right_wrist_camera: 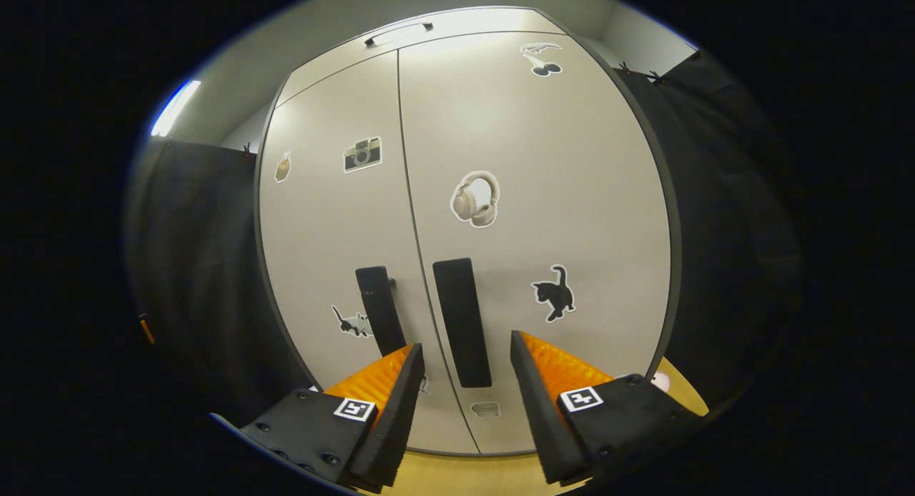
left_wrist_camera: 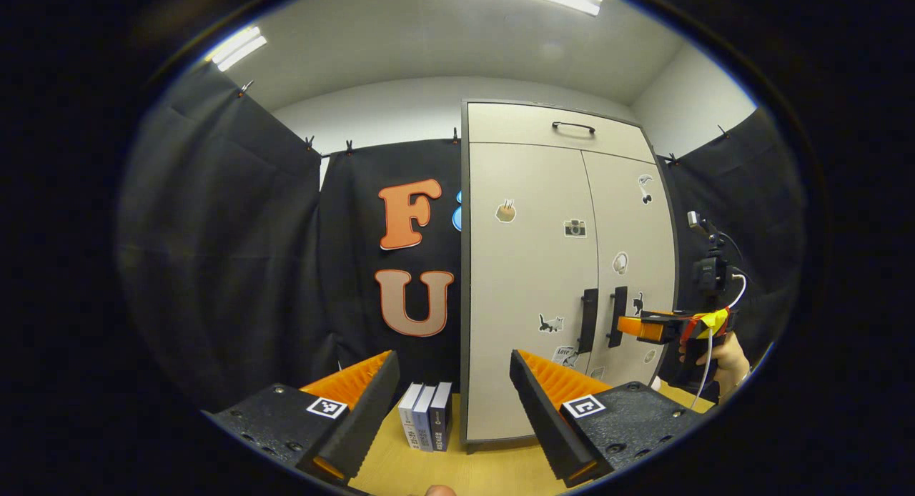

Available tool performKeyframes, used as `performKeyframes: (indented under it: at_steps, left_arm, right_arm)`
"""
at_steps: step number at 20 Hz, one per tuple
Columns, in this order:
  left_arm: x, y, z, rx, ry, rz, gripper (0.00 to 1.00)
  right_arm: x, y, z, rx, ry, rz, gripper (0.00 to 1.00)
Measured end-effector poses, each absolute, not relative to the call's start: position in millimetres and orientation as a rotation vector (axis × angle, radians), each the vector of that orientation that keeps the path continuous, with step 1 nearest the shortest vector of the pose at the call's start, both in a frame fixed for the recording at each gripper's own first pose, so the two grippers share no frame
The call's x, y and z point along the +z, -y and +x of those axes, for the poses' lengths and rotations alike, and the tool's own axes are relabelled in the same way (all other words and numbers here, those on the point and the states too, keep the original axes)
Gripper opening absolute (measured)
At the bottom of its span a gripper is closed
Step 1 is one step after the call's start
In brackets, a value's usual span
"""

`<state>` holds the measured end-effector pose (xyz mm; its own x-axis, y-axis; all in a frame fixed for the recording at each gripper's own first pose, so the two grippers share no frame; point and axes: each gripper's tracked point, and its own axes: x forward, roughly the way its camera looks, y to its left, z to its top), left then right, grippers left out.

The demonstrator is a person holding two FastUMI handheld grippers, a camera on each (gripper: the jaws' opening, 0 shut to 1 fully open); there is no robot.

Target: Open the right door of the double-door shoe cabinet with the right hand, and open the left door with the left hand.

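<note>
Right gripper view: both shoe cabinet (right_wrist_camera: 500, 124) doors closed, right gripper (right_wrist_camera: 463, 360) spread wide, empty

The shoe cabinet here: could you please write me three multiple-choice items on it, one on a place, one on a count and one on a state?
1. Where do the books stand?
A. On top of the cabinet
B. On the table, left of the cabinet in the left gripper view
C. Inside the cabinet

2. How many upright black handles do the two doors carry?
A. One
B. Two
C. Four

3. What state are the doors in?
A. Both shut
B. Right door open
C. Both open

Answers:
1. B: they stand on the wooden table beside the shoe cabinet.
2. B: the left handle and the right handle flank the centre seam.
3. A: the left door and the right door lie flush, and the right gripper, fingers open, is lined up on the right handle without closing on it.
</note>
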<state>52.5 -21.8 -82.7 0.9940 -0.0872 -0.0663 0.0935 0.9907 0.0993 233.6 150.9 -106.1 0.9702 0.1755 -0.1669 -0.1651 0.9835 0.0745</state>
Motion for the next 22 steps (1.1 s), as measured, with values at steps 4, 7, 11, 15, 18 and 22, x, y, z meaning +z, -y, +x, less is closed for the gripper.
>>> performKeyframes:
  at_steps: [4, 7, 11, 15, 18, 22]
  left_arm:
    - [-88, 22, 59, -0.101, -0.064, 0.1, 0.94]
    - [-95, 28, 62, -0.125, -0.072, 0.086, 0.94]
    - [-97, 25, 64, -0.122, -0.064, 0.102, 0.94]
    - [-107, 22, 65, -0.12, -0.086, 0.101, 0.94]
    - [-110, 17, 66, -0.103, -0.098, 0.092, 0.95]
    - [-113, 16, 65, -0.087, -0.102, 0.095, 0.94]
  right_arm:
    - [-109, -151, 250, 0.145, -0.179, 0.051, 0.72]
    - [-112, -152, 262, 0.133, -0.178, 0.051, 0.72]
    - [-118, -155, 273, 0.123, -0.184, 0.034, 0.72]
    - [-124, -157, 277, 0.099, -0.197, 0.024, 0.44]
    - [-126, -155, 278, 0.082, -0.212, 0.008, 0.39]
    - [-127, -153, 276, 0.065, -0.202, -0.012, 0.3]
